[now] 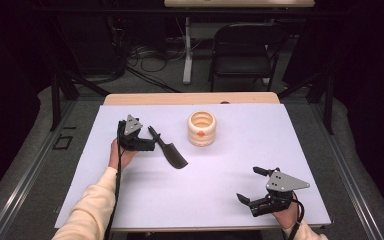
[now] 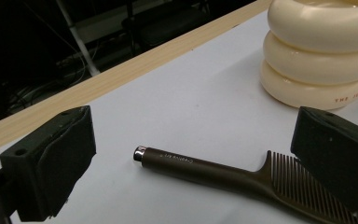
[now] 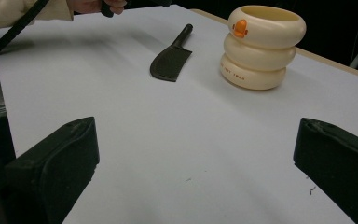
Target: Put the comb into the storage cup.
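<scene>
The left gripper sits toward the table's left edge, about midway between front and back, its jaws spread wide and pinching nothing. In the left gripper view the comb lies flat between those jaws: the round handle with its metal end cap points toward the far wooden edge, and the teeth run under the jaw at the right of that view. From above, the comb lies aslant just right of the gripper, handle toward the back, toothed blade toward the front.

The step in hand looks like grasping the comb. To do it well, centre the jaws on the handle rather than the teeth, since the handle is thick and stiff and the teeth would flex or slip. Bring the jaw tips right down to the table, because the comb lies low, and square them across the handle so it does not roll out as they close.

Right of the comb, near the middle of the back edge, stands the cream ringed cup, upright and apart from it.

The right gripper rests near the front right corner, jaws spread and empty, well clear.
</scene>
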A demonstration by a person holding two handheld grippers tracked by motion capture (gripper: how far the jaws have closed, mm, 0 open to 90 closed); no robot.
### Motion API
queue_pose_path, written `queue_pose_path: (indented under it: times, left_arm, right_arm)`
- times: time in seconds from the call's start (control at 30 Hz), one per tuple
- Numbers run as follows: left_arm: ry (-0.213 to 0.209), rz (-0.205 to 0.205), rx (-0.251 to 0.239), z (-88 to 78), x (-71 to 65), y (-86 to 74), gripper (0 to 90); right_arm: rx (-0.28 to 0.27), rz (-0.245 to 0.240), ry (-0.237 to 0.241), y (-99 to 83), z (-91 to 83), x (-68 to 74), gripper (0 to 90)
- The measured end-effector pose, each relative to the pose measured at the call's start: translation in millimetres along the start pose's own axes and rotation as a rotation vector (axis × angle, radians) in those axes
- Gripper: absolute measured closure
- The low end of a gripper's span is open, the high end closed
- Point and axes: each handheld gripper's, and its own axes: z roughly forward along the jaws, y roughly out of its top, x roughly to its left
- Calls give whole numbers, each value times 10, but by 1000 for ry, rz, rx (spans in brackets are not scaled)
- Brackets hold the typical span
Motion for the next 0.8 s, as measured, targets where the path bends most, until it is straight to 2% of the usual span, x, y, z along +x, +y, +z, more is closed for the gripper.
queue_pose_path:
  times: [0.07, 0.2, 0.53, 0.57, 0.7, 0.73, 0.77, 0.8]
  left_arm:
    - [-6, -3, 31, 49, 19, 13, 3]
    - [-6, -19, 58, 129, 45, 36, 3]
    - [6, 13, 99, 332, 50, 79, 18]
    - [7, 11, 98, 346, 51, 87, 103]
    - [2, 21, 110, 402, 62, 106, 245]
    - [-4, 26, 111, 417, 66, 100, 245]
    - [-6, 34, 115, 432, 70, 93, 340]
    - [-12, 42, 124, 464, 72, 77, 372]
  right_arm:
    - [-1, 1, 0, -1, -3, -1, 0]
    - [0, 1, 0, 0, -2, 0, 0]
    - [14, 9, 6, -6, 13, -3, 0]
    - [15, 10, 6, -6, 13, -2, 0]
    - [20, 8, 8, -7, 16, -2, 0]
    - [20, 8, 8, -7, 16, -2, 0]
    - [19, 8, 9, -8, 20, -3, 0]
    - [20, 9, 9, -9, 20, -3, 0]
